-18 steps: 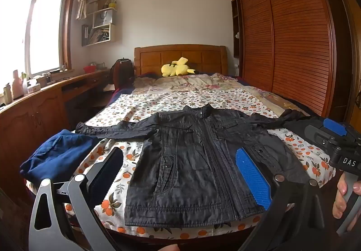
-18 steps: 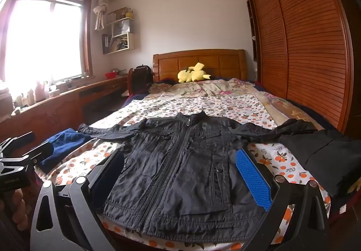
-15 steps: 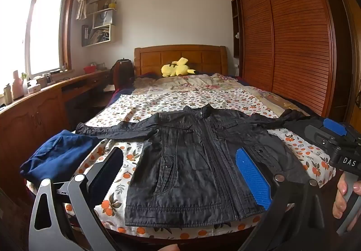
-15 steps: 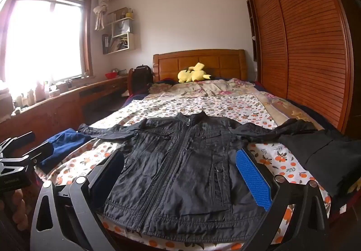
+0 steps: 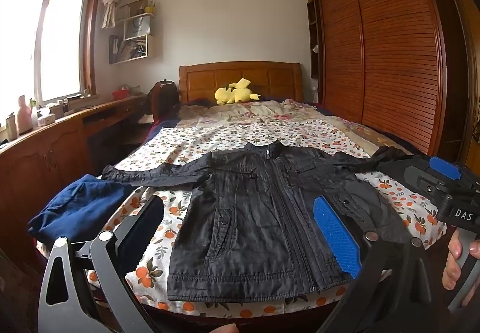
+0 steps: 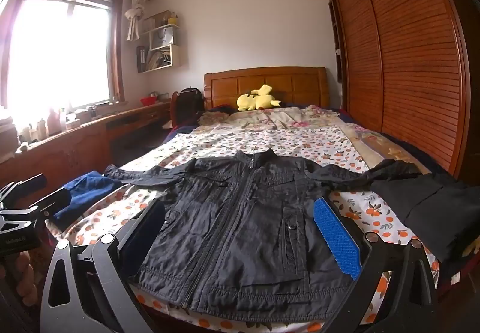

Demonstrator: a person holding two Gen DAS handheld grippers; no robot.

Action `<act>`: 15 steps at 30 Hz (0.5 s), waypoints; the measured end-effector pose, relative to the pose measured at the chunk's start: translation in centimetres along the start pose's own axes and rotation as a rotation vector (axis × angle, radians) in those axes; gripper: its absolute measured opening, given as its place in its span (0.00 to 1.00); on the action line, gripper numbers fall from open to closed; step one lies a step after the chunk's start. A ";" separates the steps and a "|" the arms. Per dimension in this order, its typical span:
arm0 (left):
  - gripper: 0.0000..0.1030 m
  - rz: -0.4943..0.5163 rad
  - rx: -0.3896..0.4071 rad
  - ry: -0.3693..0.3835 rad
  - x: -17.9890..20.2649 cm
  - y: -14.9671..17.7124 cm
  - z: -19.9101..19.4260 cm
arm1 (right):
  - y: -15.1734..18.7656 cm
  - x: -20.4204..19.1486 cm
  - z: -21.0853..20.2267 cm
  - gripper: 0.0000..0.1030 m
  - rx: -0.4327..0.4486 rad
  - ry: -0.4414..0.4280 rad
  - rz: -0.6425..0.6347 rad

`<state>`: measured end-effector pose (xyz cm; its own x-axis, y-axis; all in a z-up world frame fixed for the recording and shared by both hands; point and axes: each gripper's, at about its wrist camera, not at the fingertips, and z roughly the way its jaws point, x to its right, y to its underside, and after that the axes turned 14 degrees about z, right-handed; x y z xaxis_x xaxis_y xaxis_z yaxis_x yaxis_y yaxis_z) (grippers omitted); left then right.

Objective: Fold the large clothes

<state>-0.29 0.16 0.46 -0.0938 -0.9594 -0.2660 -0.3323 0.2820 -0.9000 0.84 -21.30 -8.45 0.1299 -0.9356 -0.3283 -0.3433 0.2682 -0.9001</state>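
Observation:
A black zipped jacket (image 5: 258, 213) (image 6: 249, 222) lies flat and face up on the bed's foot end, both sleeves spread out sideways, hem toward me. My left gripper (image 5: 240, 231) hovers open in front of the hem, nothing between its fingers. My right gripper (image 6: 243, 231) is likewise open and held back from the hem, touching no cloth. In the left wrist view the right gripper's body (image 5: 444, 183) shows at the right edge with a hand (image 5: 456, 261) on it. The right wrist view shows the left gripper's body (image 6: 27, 207) at the left edge.
A bed with an orange-print sheet (image 5: 246, 135) fills the middle. A blue garment (image 5: 75, 207) lies at its left corner, a folded black garment (image 6: 435, 207) at the right. A yellow plush toy (image 5: 235, 91) sits by the headboard. A wooden desk (image 5: 54, 135) runs left, a slatted wardrobe (image 5: 390, 48) right.

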 end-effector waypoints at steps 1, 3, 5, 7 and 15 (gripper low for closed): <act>0.98 0.000 0.000 0.000 -0.1 0.0 0.0 | 0.0 0.0 0.0 0.93 0.000 0.000 0.000; 0.98 0.001 0.000 -0.001 0.0 0.0 0.0 | 0.0 0.0 0.0 0.93 0.000 0.000 0.000; 0.98 0.001 0.002 -0.001 0.0 0.0 0.0 | 0.0 0.0 0.0 0.93 0.001 0.001 0.000; 0.98 0.001 0.001 -0.002 0.0 0.0 -0.1 | 0.0 0.0 0.0 0.93 0.002 0.000 -0.001; 0.98 0.002 0.004 -0.002 0.1 0.0 -0.1 | 0.0 0.0 0.0 0.93 0.001 0.000 -0.001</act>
<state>-0.35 0.10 0.44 -0.0925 -0.9588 -0.2686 -0.3283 0.2841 -0.9008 0.87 -21.32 -8.42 0.1301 -0.9357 -0.3278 -0.3421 0.2679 -0.9006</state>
